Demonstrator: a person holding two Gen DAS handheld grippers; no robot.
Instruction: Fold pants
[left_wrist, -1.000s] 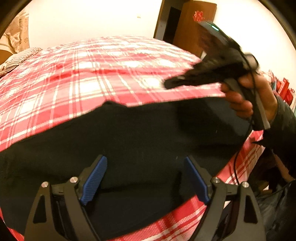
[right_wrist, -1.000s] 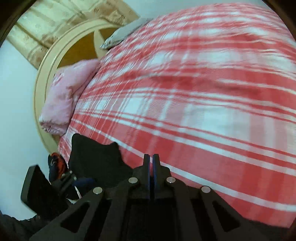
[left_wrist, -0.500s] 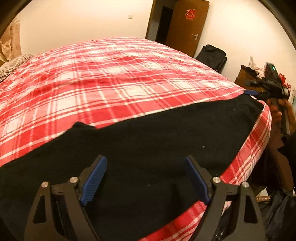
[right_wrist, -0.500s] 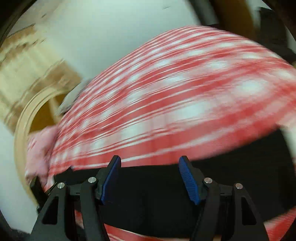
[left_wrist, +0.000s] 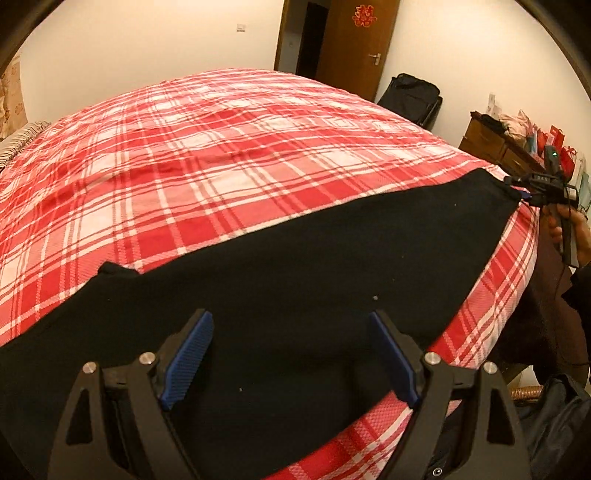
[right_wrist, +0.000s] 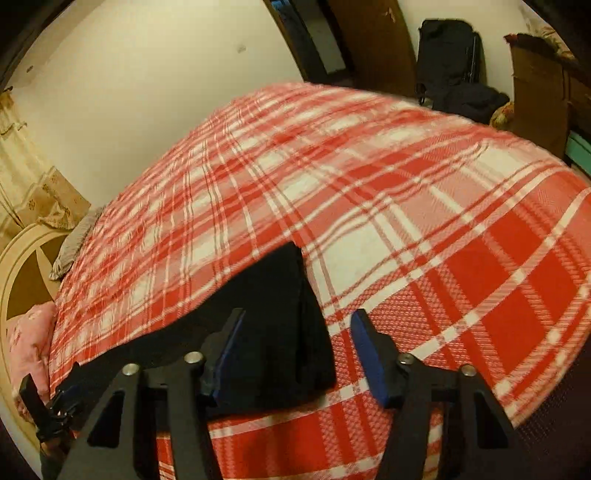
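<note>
The black pants (left_wrist: 295, 280) lie stretched in one long strip along the bed (left_wrist: 229, 155) edge; no crosswise fold is made. Left gripper (left_wrist: 291, 354) and right gripper (right_wrist: 295, 354) both stand with jaws wide, holding nothing.

One pair of black fabric pants (left_wrist: 295, 280), one red-and-white plaid bedspread (left_wrist: 229, 147), two black grippers with blue pads, one brown wooden door (left_wrist: 354, 48).

Matt black cloth pants (left_wrist: 295, 280), woven plaid bedcover (left_wrist: 221, 155)
</note>
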